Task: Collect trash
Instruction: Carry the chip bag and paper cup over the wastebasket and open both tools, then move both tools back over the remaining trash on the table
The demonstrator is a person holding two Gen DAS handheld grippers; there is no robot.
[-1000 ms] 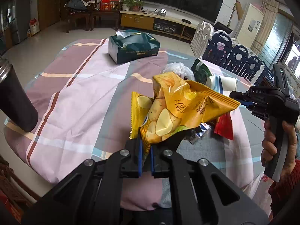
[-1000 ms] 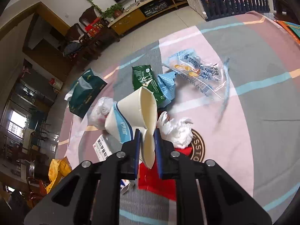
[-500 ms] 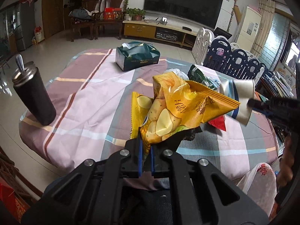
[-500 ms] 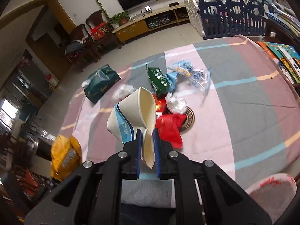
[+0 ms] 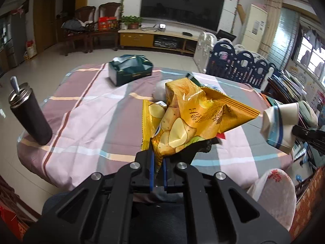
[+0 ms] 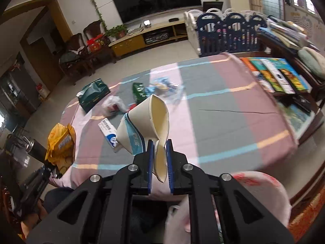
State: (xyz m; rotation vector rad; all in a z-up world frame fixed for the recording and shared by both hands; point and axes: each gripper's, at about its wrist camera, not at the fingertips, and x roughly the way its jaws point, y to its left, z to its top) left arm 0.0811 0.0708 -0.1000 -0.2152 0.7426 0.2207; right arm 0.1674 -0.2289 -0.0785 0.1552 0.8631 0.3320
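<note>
1. The left gripper [image 5: 158,167] is clenching a yellow potato-chip bag [image 5: 195,120] by its lower crumpled end, w/ the bag standing up and out above the fingers, clear of the tablecloth [image 5: 85,120]. Pinching the edge is prob. the easiest hold on a limp foil bag.
2. The right gripper [image 6: 159,163] is clamping a crushed paper cup [image 6: 148,126] by its flattened rim; the cup mouth is pointing up and away, the blue-striped wall bulging to the left. Crushing it flat is giving the pads something thin to bite.
3. Both pieces are being held in the air near the table's near edge, just above a white-and-pink plastic bag [image 6: 262,191] sitting low at the right in both views. Judging by that, it's the trash bag and the drop is next, though its mouth isn't showing clearly.
4. More trash is lying mid-table: a green packet [image 6: 138,90], a clear blue-print wrapper [image 6: 164,84], a white plastic wad [image 6: 113,103], a white-blue box [image 6: 108,129], partly hidden behind the cup.
5. Not trash, prob.: a dark green tissue pack [image 5: 130,71], a black tumbler [image 5: 28,118] at the left table edge, books [image 6: 274,75] on the far right side.
6. Nothing seems to be standing btw. the grippers and the bag; the main risk is the two loads bumping, since the cup is hanging just beside the chip bag's tip in the left view.
</note>
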